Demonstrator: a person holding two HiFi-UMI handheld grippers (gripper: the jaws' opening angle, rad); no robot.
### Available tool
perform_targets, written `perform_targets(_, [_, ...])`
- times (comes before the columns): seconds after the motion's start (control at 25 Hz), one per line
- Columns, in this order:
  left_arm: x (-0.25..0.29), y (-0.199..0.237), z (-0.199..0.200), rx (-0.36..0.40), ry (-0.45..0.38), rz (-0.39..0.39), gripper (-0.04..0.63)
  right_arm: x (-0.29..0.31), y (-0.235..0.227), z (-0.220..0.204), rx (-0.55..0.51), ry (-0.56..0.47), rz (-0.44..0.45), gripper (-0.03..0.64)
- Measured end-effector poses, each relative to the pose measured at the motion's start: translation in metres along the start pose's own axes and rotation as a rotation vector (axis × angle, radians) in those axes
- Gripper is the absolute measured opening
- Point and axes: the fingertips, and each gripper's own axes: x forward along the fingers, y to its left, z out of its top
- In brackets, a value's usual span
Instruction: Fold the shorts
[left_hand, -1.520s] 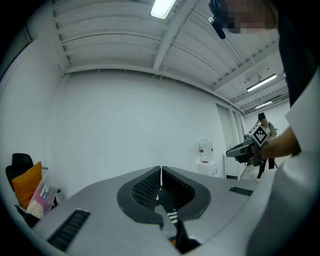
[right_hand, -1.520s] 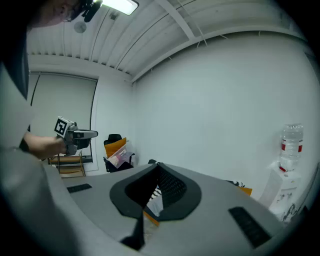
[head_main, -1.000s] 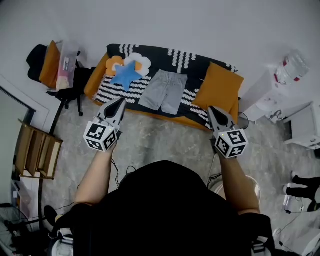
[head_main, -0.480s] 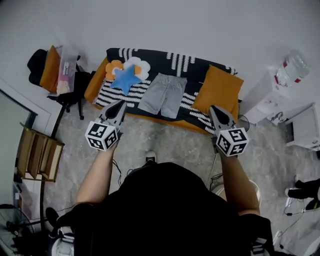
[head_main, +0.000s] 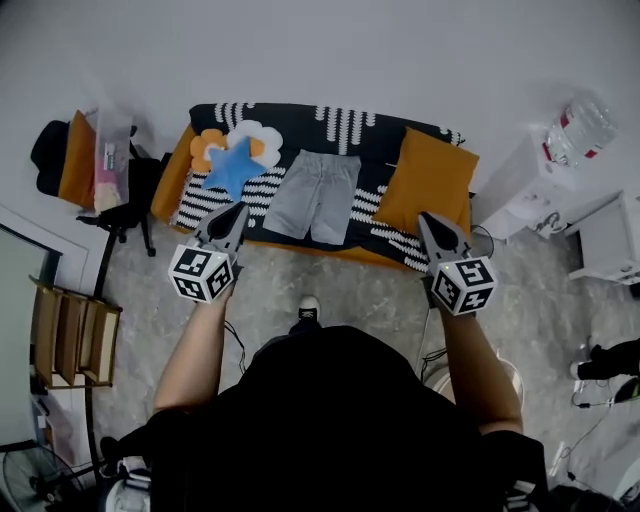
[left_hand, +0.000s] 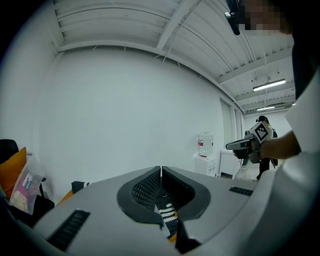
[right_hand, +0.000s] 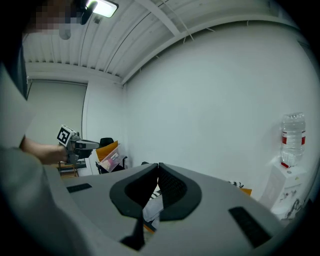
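Note:
Grey shorts (head_main: 313, 196) lie flat on a black-and-white patterned sofa (head_main: 330, 125), legs toward me. My left gripper (head_main: 238, 211) hovers over the floor short of the sofa's front edge, left of the shorts, jaws shut and empty. At the right, my right gripper (head_main: 428, 219) hangs before the sofa's front edge below the orange cushion (head_main: 432, 182), also shut with nothing held. In the left gripper view the jaw tips (left_hand: 161, 169) meet; the right gripper (left_hand: 245, 144) shows at the side. In the right gripper view the tips (right_hand: 158, 165) meet, and a strip of the shorts (right_hand: 152, 208) shows through them.
A blue star pillow (head_main: 232, 165) and a flower pillow (head_main: 207, 146) lie on the sofa's left end. A black chair with an orange cushion (head_main: 78, 165) stands at the left, a wooden rack (head_main: 70, 318) lower left. A water dispenser (head_main: 560, 150) stands at the right.
Both grippers have come forward toward the sofa, still shut. The sofa and shorts sit closer and more centred in the head view, and a shoe tip now shows on the floor.

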Motion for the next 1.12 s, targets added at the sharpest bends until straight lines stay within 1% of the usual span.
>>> perform_targets(0.16, [0.044,0.030,-0.005,-0.011,0.020,-0.022,0.029,0.037,-0.023,0.003,-0.001,0.025,-0.028,0.006])
perform_targets(0.32, [0.088,0.069,-0.005,-0.019,0.042,-0.036,0.029,0.084,-0.045,0.011,0.004,0.040,-0.052,0.006])
perform_targets(0.56, [0.139,0.139,-0.013,-0.042,0.068,-0.046,0.029,0.158,-0.056,0.019,-0.018,0.058,-0.058,0.008])
perform_targets(0.8, [0.176,0.198,-0.025,-0.072,0.084,-0.055,0.029,0.222,-0.068,0.022,-0.023,0.077,-0.088,0.008])
perform_targets(0.92, [0.188,0.223,-0.029,-0.080,0.086,-0.058,0.029,0.252,-0.065,0.025,-0.033,0.085,-0.090,0.008])
perform_targets(1.12, [0.206,0.251,-0.032,-0.076,0.087,-0.068,0.029,0.290,-0.059,0.030,-0.039,0.085,-0.088,0.008])
